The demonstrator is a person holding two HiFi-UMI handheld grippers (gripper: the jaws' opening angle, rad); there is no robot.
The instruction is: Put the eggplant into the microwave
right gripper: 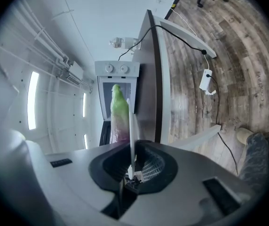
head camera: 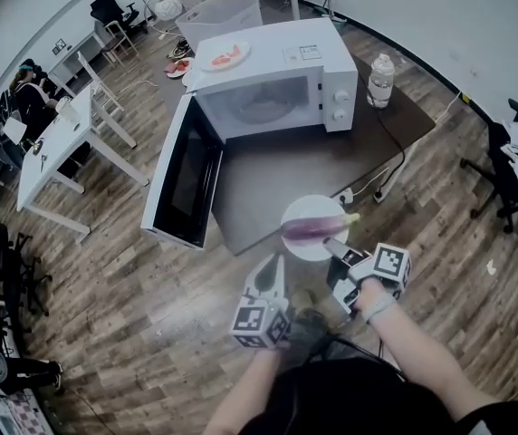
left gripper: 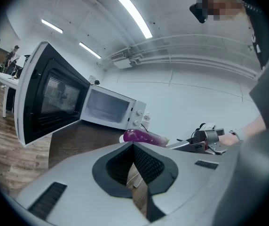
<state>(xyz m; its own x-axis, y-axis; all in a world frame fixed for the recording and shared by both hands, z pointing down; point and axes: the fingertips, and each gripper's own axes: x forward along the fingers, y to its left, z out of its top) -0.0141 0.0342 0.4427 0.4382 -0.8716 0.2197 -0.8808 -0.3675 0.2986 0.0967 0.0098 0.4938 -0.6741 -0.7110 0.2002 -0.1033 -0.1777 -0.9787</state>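
Observation:
The white microwave (head camera: 277, 84) stands on a dark table (head camera: 277, 184) with its door (head camera: 182, 175) swung wide open to the left. A purple eggplant (head camera: 311, 227) with a green stem lies on a white plate (head camera: 306, 252). My right gripper (head camera: 331, 243) is shut on the plate's near rim and holds it over the table's front edge. In the right gripper view the plate (right gripper: 132, 126) shows edge-on between the jaws, with the eggplant (right gripper: 119, 109) beyond. My left gripper (head camera: 273, 272) hangs just left of the plate, shut and empty. From it I see the eggplant (left gripper: 144, 136) and the microwave (left gripper: 111, 109).
A plate of red food (head camera: 225, 55) sits on top of the microwave. A water bottle (head camera: 380, 80) stands to the microwave's right. A power strip and cables (head camera: 377, 188) trail off the table's right side. White tables (head camera: 60, 143) and a seated person (head camera: 28, 93) are at the left.

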